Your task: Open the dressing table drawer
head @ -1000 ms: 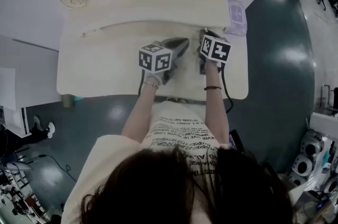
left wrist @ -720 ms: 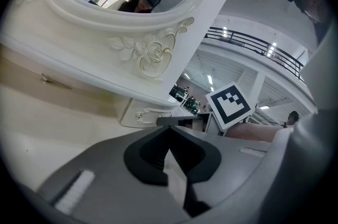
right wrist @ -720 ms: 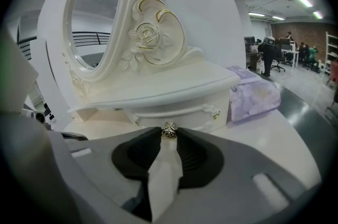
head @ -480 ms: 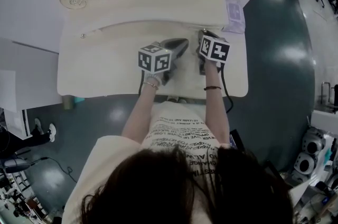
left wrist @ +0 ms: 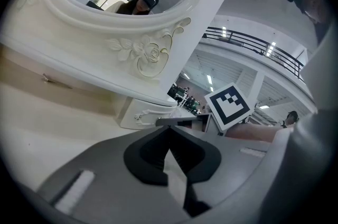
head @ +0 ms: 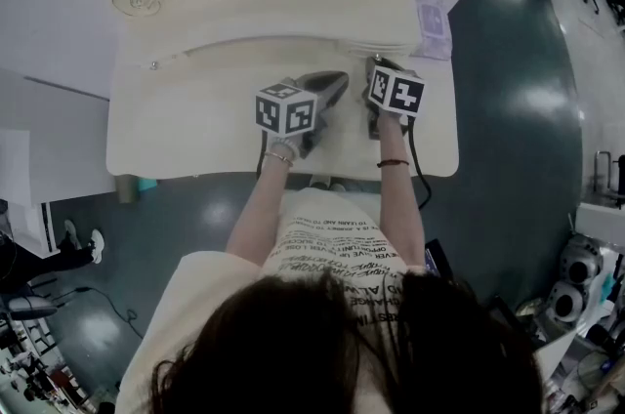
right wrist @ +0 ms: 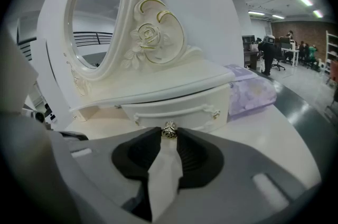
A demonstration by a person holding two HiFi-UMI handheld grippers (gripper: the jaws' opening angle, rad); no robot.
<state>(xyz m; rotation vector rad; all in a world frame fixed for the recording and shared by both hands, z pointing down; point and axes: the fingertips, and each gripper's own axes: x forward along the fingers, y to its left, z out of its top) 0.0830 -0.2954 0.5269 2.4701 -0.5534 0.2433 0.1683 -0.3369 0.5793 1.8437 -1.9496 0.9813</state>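
Stands close against the cream-white carved dressing table (head: 176, 124), both bare forearms stretched forward over its top and roughly parallel, a dark band (head: 393, 163) round the right wrist. Holds the right gripper (right wrist: 169, 136) level, aimed at the raised unit under the oval mirror (right wrist: 92, 22), jaws pinched together on the small round metal knob (right wrist: 169, 131) of the cream curved-front drawer (right wrist: 185, 108). Carries the left gripper (left wrist: 169, 130) just beside the right one, low over the tabletop and angled toward it, jaws closed tip to tip with nothing between them.

In the head view, only the 2 marker cubes, the dark gripper bodies and the arms; knob and drawer front hidden under the right gripper there.

In the right gripper view, the drawer front under the shelf ledge, a thin raised trim line across it, and a pale lilac patterned tissue box (right wrist: 248, 92) on the tabletop just to the drawer's right. Cannot tell from that angle whether the drawer is drawn out at all.

In the left gripper view, the right gripper's black-and-white marker cube (left wrist: 228, 105) close by, a carved rose (left wrist: 150, 51) on the mirror frame, and a person's reflection in the glass.
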